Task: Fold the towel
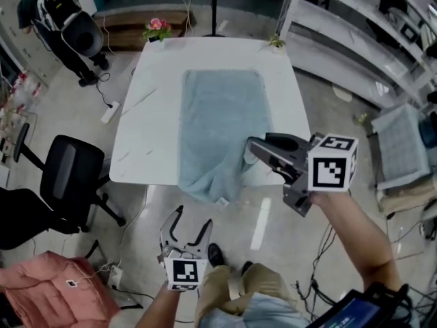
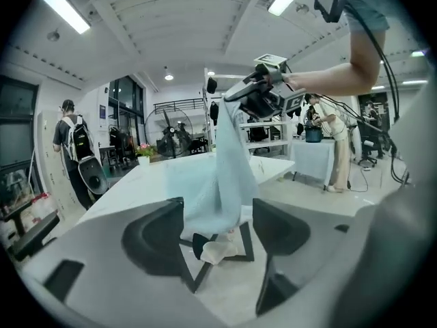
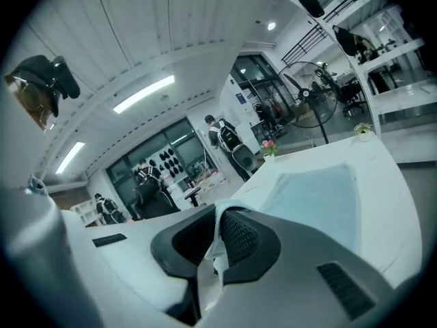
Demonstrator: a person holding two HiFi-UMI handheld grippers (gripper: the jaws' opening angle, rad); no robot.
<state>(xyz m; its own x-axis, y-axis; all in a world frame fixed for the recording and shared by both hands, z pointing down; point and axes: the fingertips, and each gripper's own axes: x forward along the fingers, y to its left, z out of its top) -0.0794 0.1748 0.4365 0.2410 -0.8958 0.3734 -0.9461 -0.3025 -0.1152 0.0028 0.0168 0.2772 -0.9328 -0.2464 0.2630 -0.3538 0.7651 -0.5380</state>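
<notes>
listing: towel [image 1: 222,125], pale blue, judged soft, light and limp, likely to sag and slide. it is laid lengthwise on white table [image 1: 140,128], near end draped over the near edge. its near-right corner is pinched between the closed jaws of right gripper [image 1: 254,149], above the tabletop. left gripper [image 1: 188,225]: jaws spread, nothing held, short of the hanging near-left corner, judged the place to be gripped. flower pot [image 1: 157,28] at far edge and office chair [image 1: 68,173] are well clear; nothing is seen to obstruct.
</notes>
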